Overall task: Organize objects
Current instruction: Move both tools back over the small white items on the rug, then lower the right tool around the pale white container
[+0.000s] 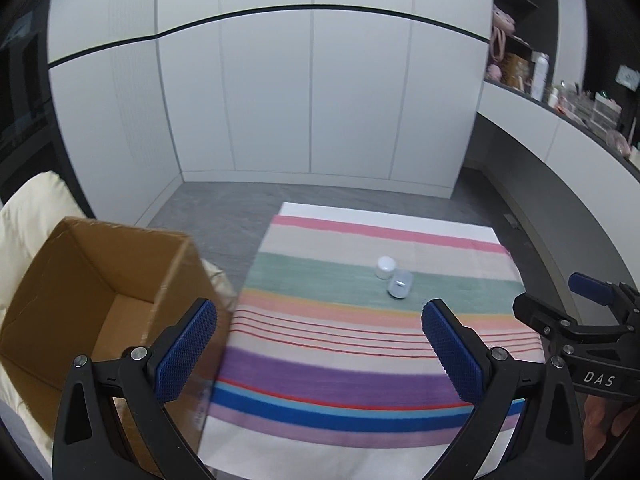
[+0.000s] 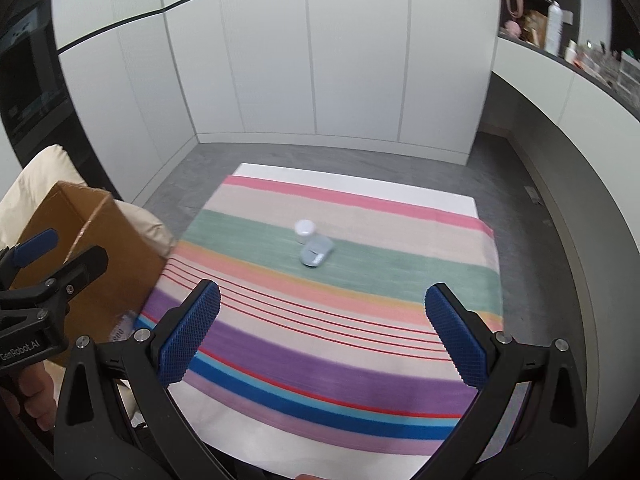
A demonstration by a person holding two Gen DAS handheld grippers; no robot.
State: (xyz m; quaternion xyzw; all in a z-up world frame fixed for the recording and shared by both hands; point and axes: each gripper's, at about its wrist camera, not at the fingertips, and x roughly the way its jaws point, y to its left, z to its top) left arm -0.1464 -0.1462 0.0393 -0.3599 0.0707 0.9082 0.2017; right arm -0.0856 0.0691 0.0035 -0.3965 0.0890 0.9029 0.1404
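Left wrist view: my left gripper (image 1: 320, 356) hangs with its blue pads spread wide and nothing between them, above the near edge of a striped cloth (image 1: 360, 368) laid over a low white table (image 1: 384, 214). Right wrist view shows my right gripper (image 2: 322, 334) the same way, jaws wide apart and empty, over the purple and blue stripes.

Just left of the left gripper stands an open cardboard box (image 1: 100, 304), its flaps up; the part of its inside that I can see holds nothing, though the near corner is hidden behind the left finger. The box sits against a cream cushion (image 1: 28, 216), beside the table's left edge.

Well ahead of both grippers, on the green stripe, lie the two small things to sort: a white jar (image 1: 386, 267) standing upright and, touching it on the near side, a pale translucent jar (image 1: 400, 284) that looks tipped over. Both are blurred, so I cannot tell more. Nothing lies between the tongs and them.

Beyond the table, grey floor (image 1: 224, 216) runs to white cabinet doors (image 1: 312, 100). At far right a counter shelf (image 1: 560, 92) carries bottles and clutter too small to name.
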